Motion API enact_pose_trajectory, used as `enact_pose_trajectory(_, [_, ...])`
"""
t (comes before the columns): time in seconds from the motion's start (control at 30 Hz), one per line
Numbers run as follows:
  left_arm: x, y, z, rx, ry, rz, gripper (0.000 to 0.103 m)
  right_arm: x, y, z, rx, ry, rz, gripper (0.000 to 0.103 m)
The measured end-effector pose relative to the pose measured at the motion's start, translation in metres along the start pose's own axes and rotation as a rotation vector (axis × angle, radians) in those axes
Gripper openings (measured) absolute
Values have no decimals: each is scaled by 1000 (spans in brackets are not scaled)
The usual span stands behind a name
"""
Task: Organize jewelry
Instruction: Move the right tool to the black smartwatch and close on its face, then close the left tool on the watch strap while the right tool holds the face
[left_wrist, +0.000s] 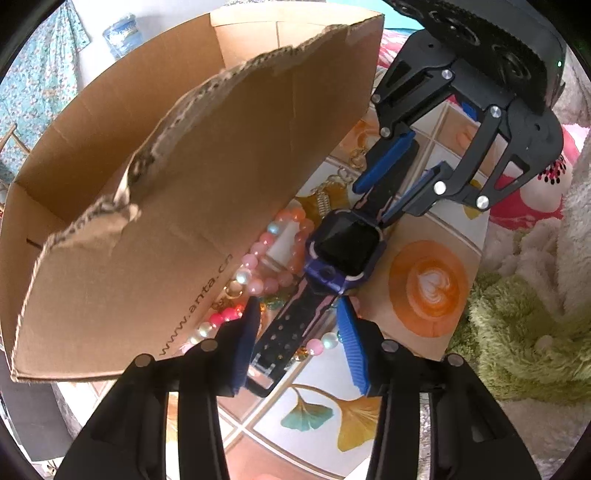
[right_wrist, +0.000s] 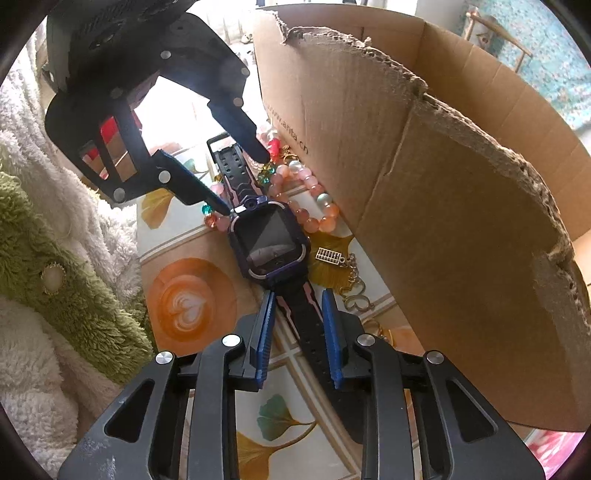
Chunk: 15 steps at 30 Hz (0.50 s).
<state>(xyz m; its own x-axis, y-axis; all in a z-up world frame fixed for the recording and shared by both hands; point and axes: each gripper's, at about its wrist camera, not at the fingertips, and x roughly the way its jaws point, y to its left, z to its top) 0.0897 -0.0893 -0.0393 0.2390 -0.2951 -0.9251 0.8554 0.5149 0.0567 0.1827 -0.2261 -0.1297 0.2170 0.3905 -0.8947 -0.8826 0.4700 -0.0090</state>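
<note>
Left wrist view: the watch serves as landmark
Box: torn cardboard box stands just beside the watch, its printed wall facing it
Tabletop: patterned surface with leaf and coffee prints lies under the watch
Blankets: white and green fleece lies on the side of the watch away from the box
Watch: dark smartwatch, flat, face up
Beads: pink bracelets between watch and box, touching the watch
Left gripper: half-spread astride the buckle strap; contact cannot be told
Right gripper: narrowed astride the other strap; contact cannot be told
</note>
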Motion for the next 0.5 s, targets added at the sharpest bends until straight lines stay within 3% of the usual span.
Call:
enact_pose_trajectory(0.1, [1, -3, 4, 24, -4, 2, 41, -1, 1, -2, 11, -13, -2, 18])
enact_pose_trajectory(0.17, [1, -5, 6, 27, 2, -1, 39, -5, 1, -2, 22, -18, 14, 0])
enact_pose_trajectory(0.27, [0, -13, 10, 31, -14, -24, 39, -7, 1, -1, 6, -14, -29, 0])
enact_pose_trajectory(0.4, [3, -24, 19, 36, -32, -39, 39, -9, 1, -2, 19, -8, -19, 0])
enact_pose_trajectory(0.47, [7, -27, 21, 33, -30, -40, 39, -12, 0, -2, 33, -10, -8, 8])
enact_pose_trajectory(0.5, [9, -28, 23, 26, -29, -51, 39, -15, -2, -2, 35, -20, -15, 28])
